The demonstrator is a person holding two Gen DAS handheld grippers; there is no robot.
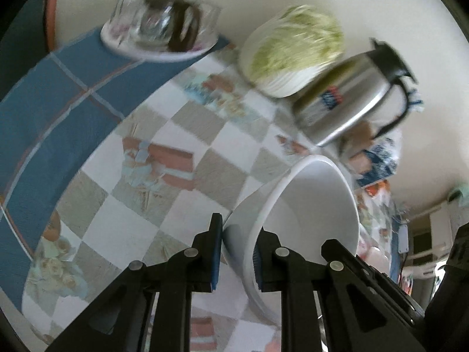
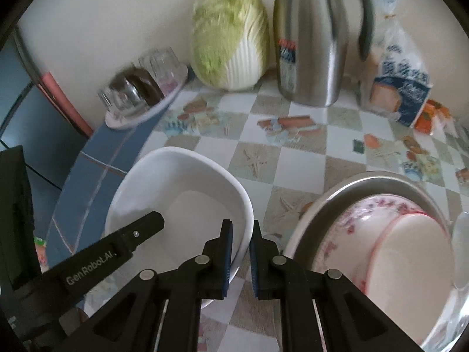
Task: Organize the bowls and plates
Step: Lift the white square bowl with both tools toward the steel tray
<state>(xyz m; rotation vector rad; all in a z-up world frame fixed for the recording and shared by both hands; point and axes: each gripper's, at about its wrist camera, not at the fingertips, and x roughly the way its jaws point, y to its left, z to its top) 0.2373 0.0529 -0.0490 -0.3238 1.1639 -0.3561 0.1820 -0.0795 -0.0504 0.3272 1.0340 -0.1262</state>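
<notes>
Bowl (image 2: 178, 193): plain glossy white, deep, near the table's (image 2: 293, 158) blue-bordered left edge. Left gripper (image 1: 237, 252) clamps its rim; right gripper (image 2: 241, 256) straddles the opposite rim, jaws narrowly apart.

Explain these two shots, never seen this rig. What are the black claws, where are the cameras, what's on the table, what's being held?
No robot arm here: a person holds a two-finger gripper in each hand, and each has a fisheye camera looking forward along its fingers.

Left wrist view: the left gripper has its blue-padded fingers on either side of the rim of a white bowl, which is tilted off the table.

Right wrist view: the right gripper straddles the opposite rim of the same white bowl; whether it pinches yet is unclear. The left gripper enters from the lower left.

On the checkered tablecloth: a napa cabbage, a steel thermos jug, a bagged loaf of bread, a plate with upturned glasses, and a metal basin holding a floral bowl.
</notes>
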